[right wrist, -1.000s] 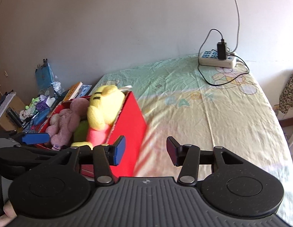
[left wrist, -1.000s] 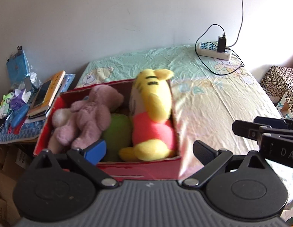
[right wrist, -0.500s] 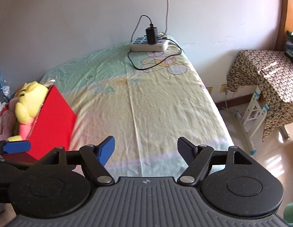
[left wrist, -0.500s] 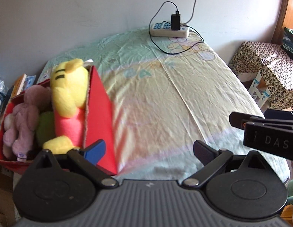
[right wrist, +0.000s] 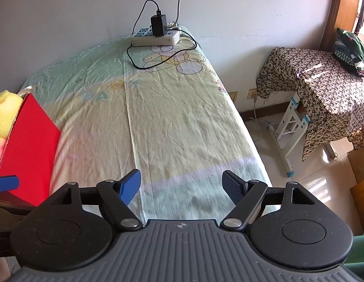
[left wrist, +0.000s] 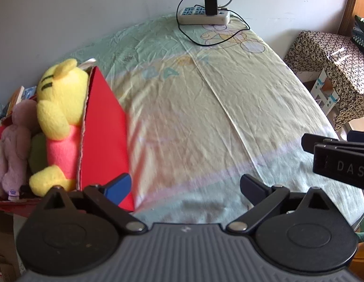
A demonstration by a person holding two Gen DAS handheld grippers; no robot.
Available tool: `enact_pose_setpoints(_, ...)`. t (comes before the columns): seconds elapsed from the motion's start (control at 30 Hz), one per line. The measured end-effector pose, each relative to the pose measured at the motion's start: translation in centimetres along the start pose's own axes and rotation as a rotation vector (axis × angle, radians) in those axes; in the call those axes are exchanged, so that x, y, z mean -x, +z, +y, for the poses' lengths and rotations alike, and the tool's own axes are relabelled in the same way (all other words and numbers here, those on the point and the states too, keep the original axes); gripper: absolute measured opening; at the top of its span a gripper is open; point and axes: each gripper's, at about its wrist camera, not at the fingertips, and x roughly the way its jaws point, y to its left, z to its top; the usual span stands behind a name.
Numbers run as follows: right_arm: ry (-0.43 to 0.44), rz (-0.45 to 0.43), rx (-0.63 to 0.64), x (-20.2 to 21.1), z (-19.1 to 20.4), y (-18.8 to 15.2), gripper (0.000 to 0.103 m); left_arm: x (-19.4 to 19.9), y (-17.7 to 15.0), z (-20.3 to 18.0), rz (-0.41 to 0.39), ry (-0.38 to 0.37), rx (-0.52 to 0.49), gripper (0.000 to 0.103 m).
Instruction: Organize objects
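The bed (left wrist: pixel 193 117), spread with a pale green and yellow printed sheet, fills both views, and no loose toy shows on it; a white power strip (right wrist: pixel 156 38) with a black charger and its cable lies at the far end against the wall. A red box (left wrist: pixel 104 127) stands at the bed's left edge and holds the task's things: a yellow plush bear (left wrist: pixel 60 108) in a pink shirt, upright against the box's right wall, a pink plush (left wrist: pixel 15 138) beside it, and something green between them, too hidden to name. The left gripper (left wrist: pixel 185 185) hangs just right of the box with its fingers spread wide and nothing between them; the right gripper (right wrist: pixel 182 185), over the sheet and well apart from the box, is likewise wide apart and empty. The sorting appears done or nearly so; a sound finish would call for checking that the bear sits below the rim, then, if a toy remains out of view, approaching it from above with fingers astride its body, clear of the cable
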Motion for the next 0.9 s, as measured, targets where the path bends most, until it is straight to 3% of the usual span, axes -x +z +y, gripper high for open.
enact_pose_setpoints(0.5, 0.023, 0.007, 0.070, 0.3, 3.2, 2.3, 0.079, 2.7, 1.1, 2.6, -0.055, 0.054, 0.053, 0.099)
enact_pose_setpoints(0.9, 0.046, -0.001, 0.096, 2.0, 9.4, 2.1, 0.079, 5.6, 0.5, 8.7, -0.105, 0.096, 0.116, 0.100)
